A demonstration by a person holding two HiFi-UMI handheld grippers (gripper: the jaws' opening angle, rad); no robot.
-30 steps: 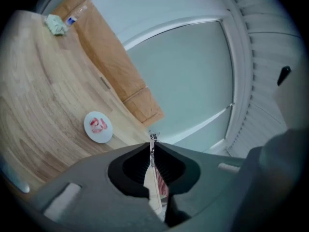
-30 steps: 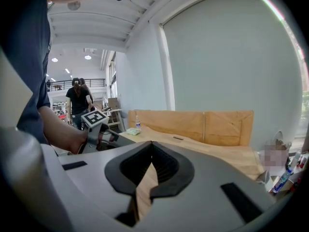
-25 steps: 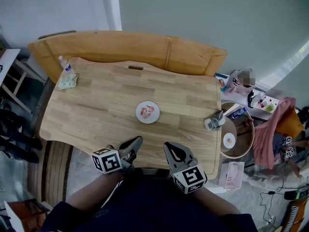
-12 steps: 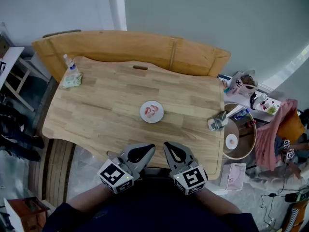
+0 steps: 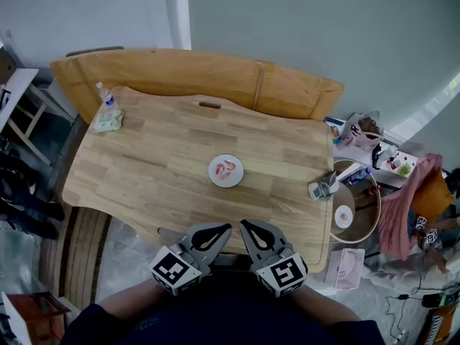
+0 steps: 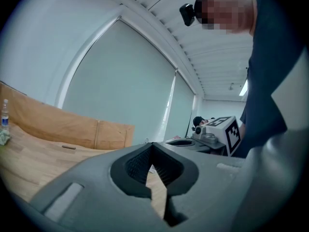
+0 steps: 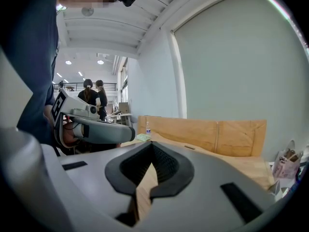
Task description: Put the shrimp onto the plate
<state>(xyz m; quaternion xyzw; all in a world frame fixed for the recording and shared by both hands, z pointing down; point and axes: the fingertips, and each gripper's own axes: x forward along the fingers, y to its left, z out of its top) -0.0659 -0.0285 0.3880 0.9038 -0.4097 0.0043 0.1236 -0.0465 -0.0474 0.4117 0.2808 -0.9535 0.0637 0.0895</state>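
Observation:
A small white plate point(image 5: 226, 170) sits mid-table with pink shrimp point(image 5: 225, 168) lying on it. Both grippers hover at the table's near edge, well short of the plate, side by side close to my body. My left gripper point(image 5: 220, 230) is shut with nothing between its jaws, and its tips meet in the left gripper view point(image 6: 153, 144). My right gripper point(image 5: 247, 229) is shut and empty as well point(image 7: 153, 144). Each gripper shows in the other's view: the right gripper point(image 6: 213, 133), the left gripper point(image 7: 94, 128).
The wooden table point(image 5: 165, 157) has a wooden bench point(image 5: 194, 74) behind it. A water bottle point(image 5: 106, 95) and green cloth point(image 5: 108, 121) lie at the far left corner. A grey object point(image 5: 321, 186) sits at the right edge. A round basket point(image 5: 353, 201) and clutter stand on the floor.
My left gripper has rolled and risen, swinging in beside the right gripper. The right gripper has barely shifted. The shrimp and plate have stayed put.

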